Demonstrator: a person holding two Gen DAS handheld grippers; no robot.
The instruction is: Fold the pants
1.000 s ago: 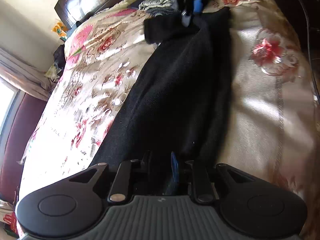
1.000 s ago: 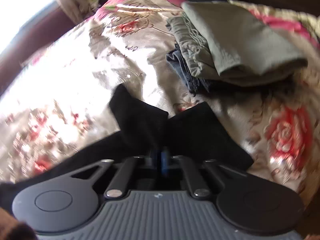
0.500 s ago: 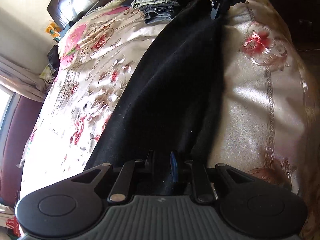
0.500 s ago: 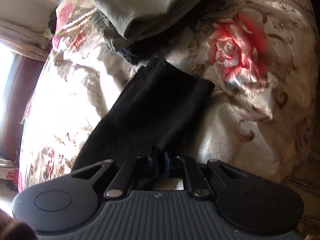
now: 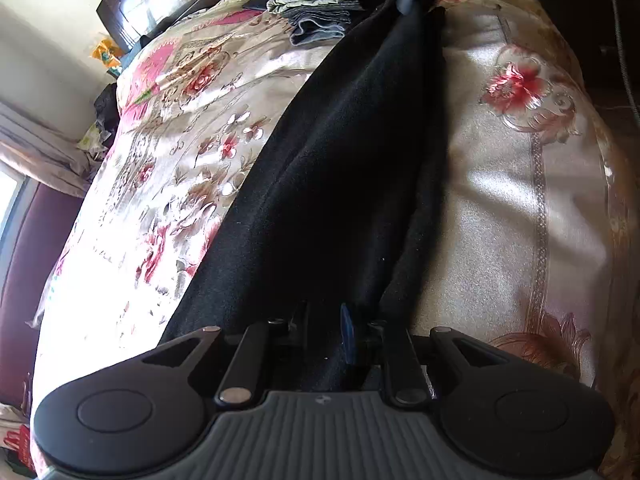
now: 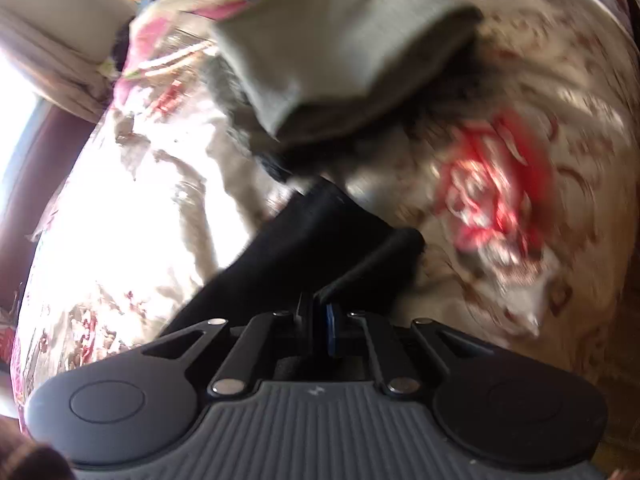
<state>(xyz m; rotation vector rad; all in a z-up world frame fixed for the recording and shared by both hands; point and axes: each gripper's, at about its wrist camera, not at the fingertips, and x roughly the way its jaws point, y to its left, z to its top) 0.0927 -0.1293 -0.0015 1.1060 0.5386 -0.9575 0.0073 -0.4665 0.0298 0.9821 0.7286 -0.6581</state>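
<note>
Both grips pinching the black pants [image 5: 340,168], stretched bottom centre to top centre across the floral bedspread [image 5: 520,200]. Left gripper [image 5: 326,320] clamped on near end; right gripper [image 6: 319,312], jaws just closing, on far end. I'd keep tension even, align edges before lowering.

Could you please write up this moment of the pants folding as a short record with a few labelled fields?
surface: floral bedspread on a bed
garment: black pants, stretched lengthwise between the two grippers
left gripper: shut on the near end of the pants
right gripper: shut on the far end; its jaws have just been closing further, with cloth between them
nearby: stack of folded clothes, olive piece on top, just beyond the far end
right view: blurred
fold: not yet made
</note>
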